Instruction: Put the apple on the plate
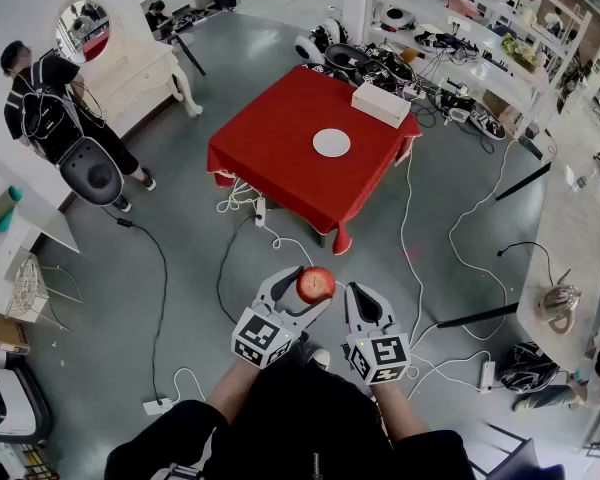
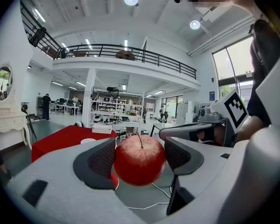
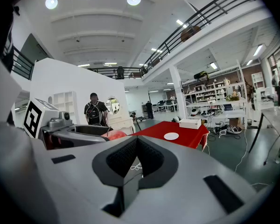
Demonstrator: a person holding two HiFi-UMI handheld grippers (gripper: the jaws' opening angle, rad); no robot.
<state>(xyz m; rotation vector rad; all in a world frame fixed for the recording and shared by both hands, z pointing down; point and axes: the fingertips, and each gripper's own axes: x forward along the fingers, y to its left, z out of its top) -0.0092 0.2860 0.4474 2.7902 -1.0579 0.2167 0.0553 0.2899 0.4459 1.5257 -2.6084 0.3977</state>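
Note:
A red apple [image 1: 316,284] [image 2: 139,160] with a thin stem sits between the pads of my left gripper [image 1: 302,286] [image 2: 139,157], which is shut on it and held over the grey floor. My right gripper [image 1: 358,296] [image 3: 136,155] is just to its right, shut with nothing between its pads. In the right gripper view a sliver of the apple [image 3: 115,134] shows beside the left gripper. The white plate [image 1: 331,142] [image 2: 87,141] [image 3: 171,136] lies bare on the red-clothed table [image 1: 270,158], some way ahead of both grippers.
A white box [image 1: 380,103] stands at the table's far right corner. Cables [image 1: 270,236] trail over the floor between me and the table. A person [image 1: 40,103] stands at the left by a grey seat [image 1: 90,173]. Cluttered shelves line the far right.

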